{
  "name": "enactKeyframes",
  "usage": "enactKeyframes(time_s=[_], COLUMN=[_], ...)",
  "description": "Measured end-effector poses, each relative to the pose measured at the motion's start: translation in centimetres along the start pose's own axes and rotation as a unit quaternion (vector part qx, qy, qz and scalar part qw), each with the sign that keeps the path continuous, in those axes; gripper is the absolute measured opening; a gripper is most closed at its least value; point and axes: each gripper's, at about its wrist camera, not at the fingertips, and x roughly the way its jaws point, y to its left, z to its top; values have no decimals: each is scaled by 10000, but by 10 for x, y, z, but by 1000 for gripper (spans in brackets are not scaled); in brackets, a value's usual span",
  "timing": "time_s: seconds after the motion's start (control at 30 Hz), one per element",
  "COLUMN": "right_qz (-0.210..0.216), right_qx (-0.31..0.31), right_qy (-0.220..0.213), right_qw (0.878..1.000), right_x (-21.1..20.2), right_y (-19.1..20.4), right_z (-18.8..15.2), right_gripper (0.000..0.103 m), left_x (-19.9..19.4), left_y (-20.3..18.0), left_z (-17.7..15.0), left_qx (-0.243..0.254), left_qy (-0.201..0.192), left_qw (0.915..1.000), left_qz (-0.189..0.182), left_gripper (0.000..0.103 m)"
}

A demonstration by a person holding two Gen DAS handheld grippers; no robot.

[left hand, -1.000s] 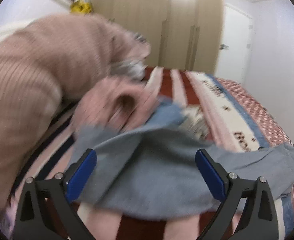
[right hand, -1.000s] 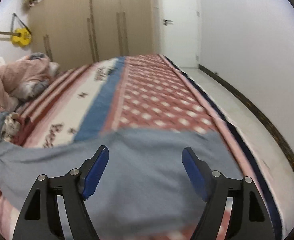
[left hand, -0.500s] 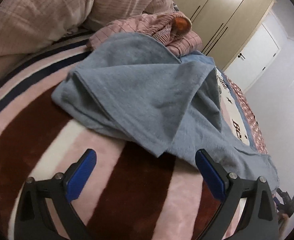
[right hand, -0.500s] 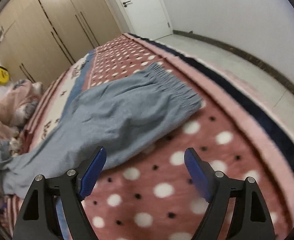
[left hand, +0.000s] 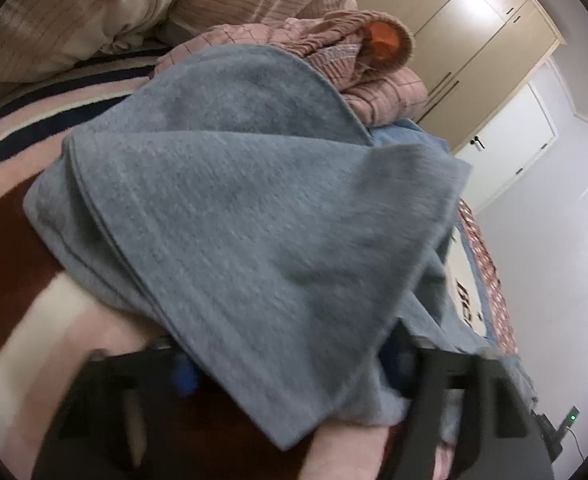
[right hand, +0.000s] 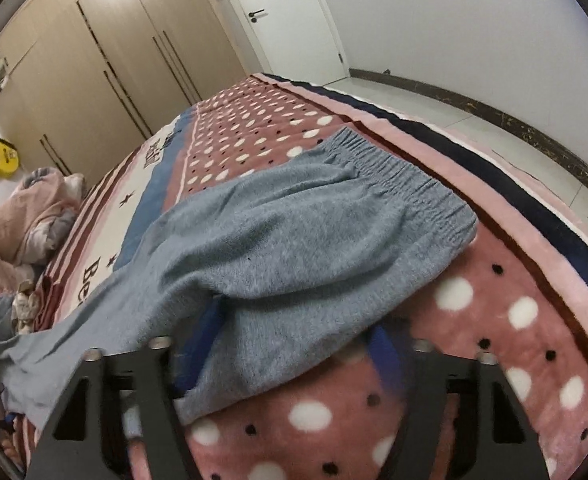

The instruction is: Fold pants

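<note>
Grey-blue knit pants lie across a patterned bed. In the left wrist view the leg end (left hand: 254,216) is bunched in layered folds and drapes over my left gripper (left hand: 290,364); its blue pads are mostly hidden under the cloth, with the jaws still apart. In the right wrist view the waist end (right hand: 314,240) with its elastic band (right hand: 406,180) lies flat on the dotted part of the bedspread. My right gripper (right hand: 290,352) is open, its fingers straddling the near edge of the pants, blurred by motion.
A pile of pink bedding and clothes (left hand: 358,60) lies just beyond the leg end. The bed's right edge (right hand: 534,216) drops to a tiled floor. Wardrobes (right hand: 106,60), a white door and a yellow guitar (right hand: 0,158) stand at the back.
Both grippers have moved forward and down onto the pants. The cloth now covers the left gripper's pads, and the right gripper's fingers have reached the pants' near edge.
</note>
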Motion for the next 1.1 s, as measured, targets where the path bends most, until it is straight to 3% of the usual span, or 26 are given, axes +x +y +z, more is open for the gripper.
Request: enactKeyframes(time_s=[0.07, 0.1, 0.27, 0.6, 0.83, 1.1], right_qz=[48, 89, 116, 323, 414, 234], right_qx=[18, 29, -28, -21, -139, 23], right_qy=[-63, -114, -592, -680, -560, -292], right_qw=[10000, 9999, 9982, 9972, 9975, 9993], right_x=[1, 1, -23, -75, -137, -215], right_y=[2, 1, 4, -4, -11, -47], right_z=[2, 3, 5, 5, -17, -83], right_gripper=[10, 7, 4, 4, 4, 4], left_x=[1, -2, -26, -85, -144, -193], left_y=[-3, -5, -13, -18, 3, 22], left_z=[1, 1, 2, 7, -28, -84], left_qx=[19, 73, 190, 423, 522, 730], left_qy=[-59, -138, -381, -465, -229, 254], left_qw=[10000, 9999, 9990, 9980, 9983, 9965], left_qz=[-16, -52, -119, -33, 93, 314], left_gripper=[23, 16, 8, 7, 7, 7])
